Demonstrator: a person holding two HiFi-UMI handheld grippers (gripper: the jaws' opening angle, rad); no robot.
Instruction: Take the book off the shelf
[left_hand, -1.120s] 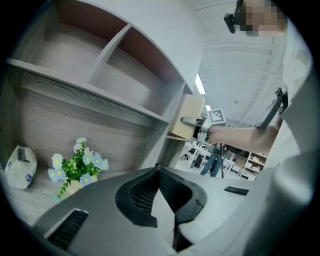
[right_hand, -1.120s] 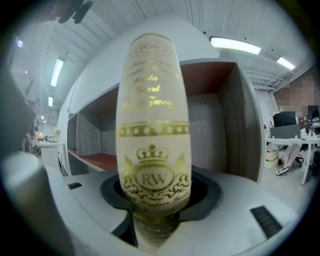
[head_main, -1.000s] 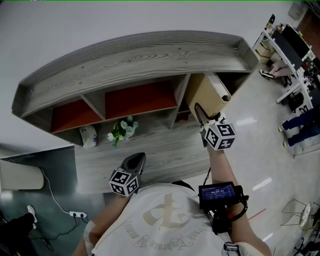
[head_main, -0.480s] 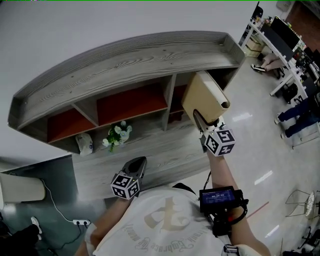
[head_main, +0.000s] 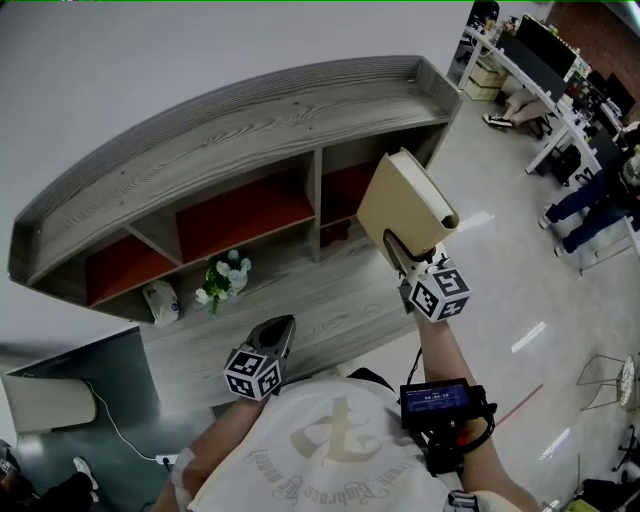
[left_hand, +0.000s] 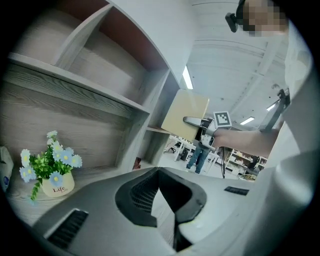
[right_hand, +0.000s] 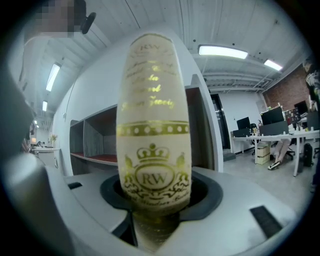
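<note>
Clamped in the right gripper (head_main: 400, 248), jaws pressing both covers near the foot of the spine: a cream book (head_main: 405, 205) with a gold RW crest. Out of the grey wooden shelf (head_main: 240, 120), raised and tilted just in front of its right-end compartment. Lower down, over the front edge of the shelf's bottom ledge, the left gripper (head_main: 272, 332), clenched on nothing, tips together. Toward that ledge's left end, a small pot of blue and white flowers (head_main: 222, 280).

One book (head_main: 405, 205), one wooden shelf (head_main: 230, 120), one pot of flowers (head_main: 222, 280) — two grippers: left gripper (head_main: 278, 325), right gripper (head_main: 398, 250).
</note>
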